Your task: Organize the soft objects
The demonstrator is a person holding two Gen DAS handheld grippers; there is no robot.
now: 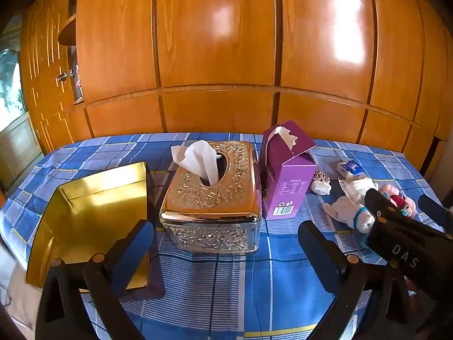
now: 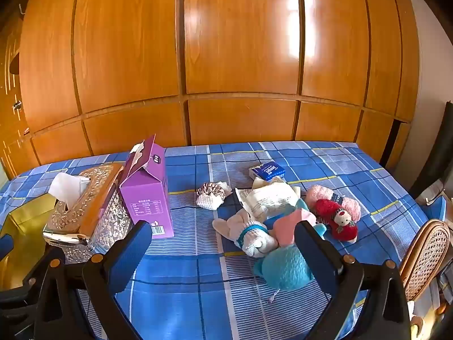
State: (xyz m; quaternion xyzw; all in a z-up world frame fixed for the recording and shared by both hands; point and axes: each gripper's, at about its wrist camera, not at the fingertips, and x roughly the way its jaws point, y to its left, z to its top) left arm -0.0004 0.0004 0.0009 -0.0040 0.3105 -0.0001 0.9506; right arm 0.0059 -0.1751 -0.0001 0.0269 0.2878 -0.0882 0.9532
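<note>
Step in hand, as I judge it: the start, an approach before any first pick. Nothing is gripped.

Left gripper (image 1: 226, 257): jaws spread wide, empty, hovering over the blue checked cloth (image 1: 215, 289) just in front of the gold tissue box (image 1: 211, 195), which serves as landmark here.

Right gripper (image 2: 223, 255): jaws also wide and empty, poised over the cloth well to the right of the gold tissue box (image 2: 85, 212); its right finger partly covers the heap of soft things.

Layout relative to the tissue box:
- Gold tray (image 1: 93, 218) just to its left, nothing in it. Probably the receptacle, though that is only my reading.
- Purple carton (image 1: 286, 175) touching or nearly touching its right side, a tissue poking from the torn top.
- Further right, well apart: scrunchies (image 2: 211, 195), a white pouch (image 2: 269, 201), a small blue tissue pack (image 2: 267, 170), a white sock with teal band (image 2: 249, 235), a teal knitted piece (image 2: 286, 269), a pink cloth (image 2: 291, 223), and a red plush toy (image 2: 339, 221) on pink fluff.

Next move, judged: the right gripper should drop onto one item at the heap's near edge, the teal piece or the sock, and close on a raised fold. Items overlap, so a deep bite may drag a neighbour.
</note>
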